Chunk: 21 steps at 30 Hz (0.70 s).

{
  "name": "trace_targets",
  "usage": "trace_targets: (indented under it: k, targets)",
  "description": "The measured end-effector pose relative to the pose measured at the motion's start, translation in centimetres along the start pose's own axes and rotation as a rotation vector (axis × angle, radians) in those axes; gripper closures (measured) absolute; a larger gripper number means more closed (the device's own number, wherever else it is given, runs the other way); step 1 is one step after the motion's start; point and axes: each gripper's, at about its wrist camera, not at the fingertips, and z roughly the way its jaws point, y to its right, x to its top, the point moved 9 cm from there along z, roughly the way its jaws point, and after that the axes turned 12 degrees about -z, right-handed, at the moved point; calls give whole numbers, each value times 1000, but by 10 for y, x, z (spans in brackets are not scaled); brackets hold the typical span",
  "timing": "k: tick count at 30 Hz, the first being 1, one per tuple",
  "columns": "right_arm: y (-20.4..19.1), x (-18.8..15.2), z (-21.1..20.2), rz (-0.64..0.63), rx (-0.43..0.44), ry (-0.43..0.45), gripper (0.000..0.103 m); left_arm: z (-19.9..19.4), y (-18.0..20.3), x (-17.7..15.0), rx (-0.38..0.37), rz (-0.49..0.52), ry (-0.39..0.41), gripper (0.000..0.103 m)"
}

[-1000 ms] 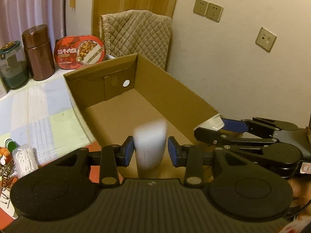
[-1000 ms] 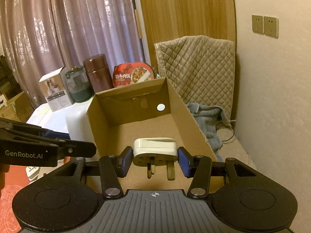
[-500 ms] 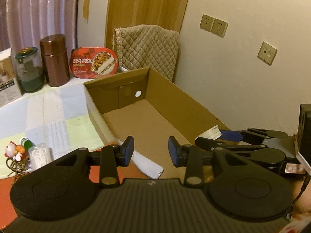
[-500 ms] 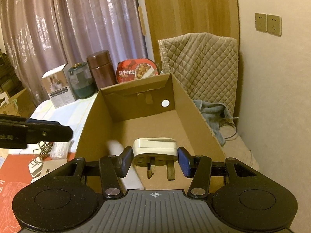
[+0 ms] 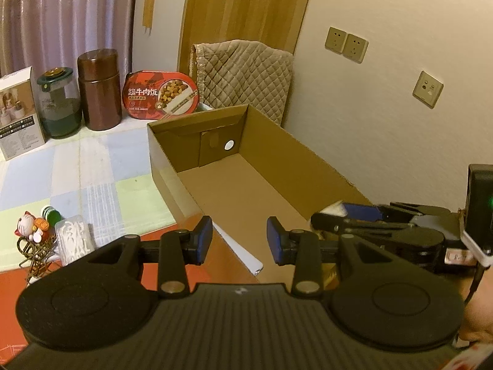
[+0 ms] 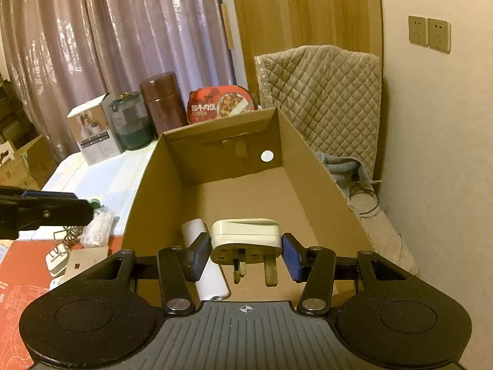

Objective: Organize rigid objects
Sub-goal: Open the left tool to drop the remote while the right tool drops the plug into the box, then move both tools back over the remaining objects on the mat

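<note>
- The right claw (image 6: 246, 254) is seen closed on a white three-pin plug (image 6: 246, 233), gripped by its sides at lower centre of the right wrist view, prongs pointed toward the camera.
- The plug is held above the near end of an open cardboard box (image 6: 308, 169), which fills the middle of the frame.
- A white oblong object (image 6: 212, 277) is seen lying on the box floor by the near left wall, just below and left of the plug.
- The left claw (image 5: 239, 240) is shown at a narrow gap with nothing between its blue pads, at lower centre of the left wrist view, over the box's near left corner.
- On the checked bench (image 5: 92, 169) at upper left, a brown canister (image 5: 98, 89), a green jar (image 5: 58, 104) and a red meal tray (image 5: 160, 95) are lined up behind the box.
</note>
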Motion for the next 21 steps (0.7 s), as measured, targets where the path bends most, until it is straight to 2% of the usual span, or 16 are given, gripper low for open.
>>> trace_targets:
  k: [2,4,7,10,13,18,21]
  targets:
    - [2,2,-1,15,3,16,54,-2,-3,-1,6,-2,1,69]
    - [6,6,-5,28,-13,36,48,-6,-8,-3,14,-5,7,67]
    - [11,15,-19,50,-24,86,45,-17,-17,-5,32,-18,26,57]
    - [12,21,-34,62,-30,121,43,-31,-29,-7,51,-40,49,54]
    - [9,24,-48,79,-28,143,40,-50,-44,-11,76,-70,77,42]
    - [-17,15,-73,80,-6,152,32,-81,-68,-26,128,-95,115,29]
    - [-43,6,-85,54,28,145,29,-102,-85,-38,155,-114,131,25]
